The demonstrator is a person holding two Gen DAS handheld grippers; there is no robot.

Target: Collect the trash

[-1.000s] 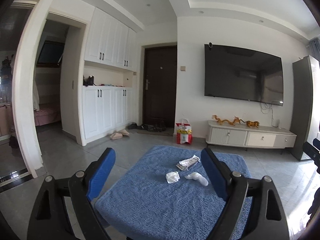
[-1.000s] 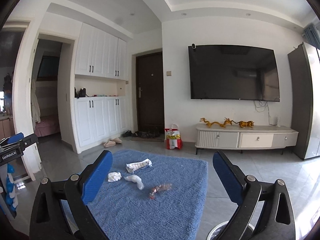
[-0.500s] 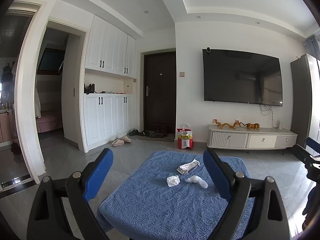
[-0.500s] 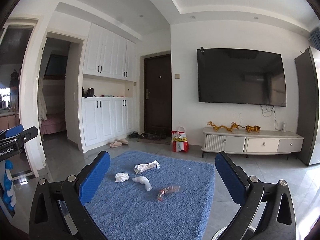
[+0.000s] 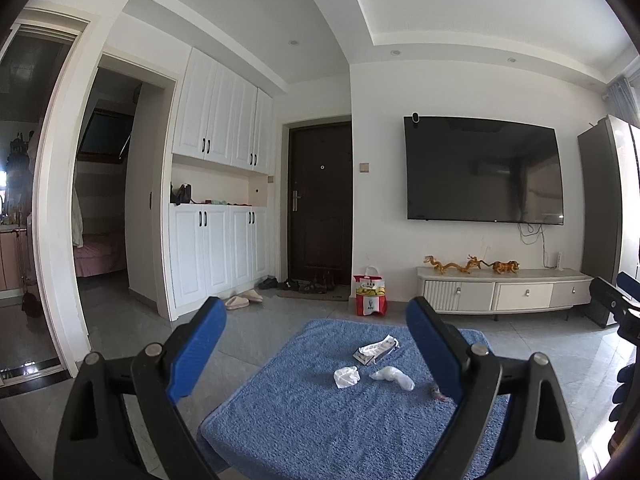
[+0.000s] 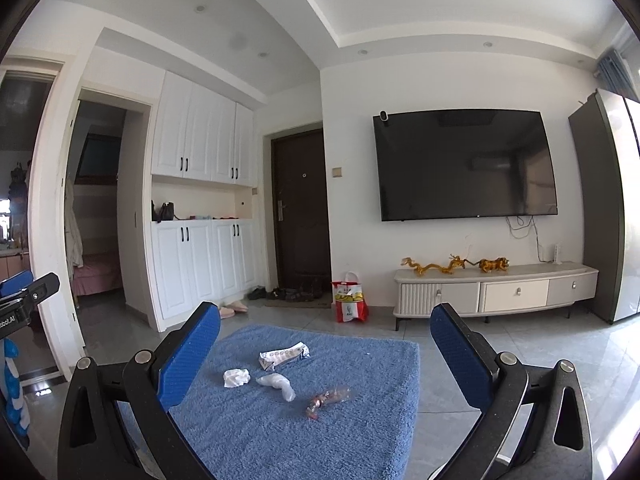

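Both grippers hang above the near edge of a blue rug (image 6: 344,412) on the grey tile floor. The left gripper (image 5: 316,354) has its blue fingers spread wide with nothing between them — so does the right gripper (image 6: 326,354). On the rug, from left to right, lie a crumpled white tissue (image 6: 236,377), a flattened white printed wrapper (image 6: 284,355) a little farther back, a clear plastic scrap (image 6: 277,385) and a clear wrapper with red print (image 6: 326,399) — all loose and near one another, well apart from either gripper. A red-and-white bag (image 6: 351,298) stands far off by the dark door (image 6: 301,208).
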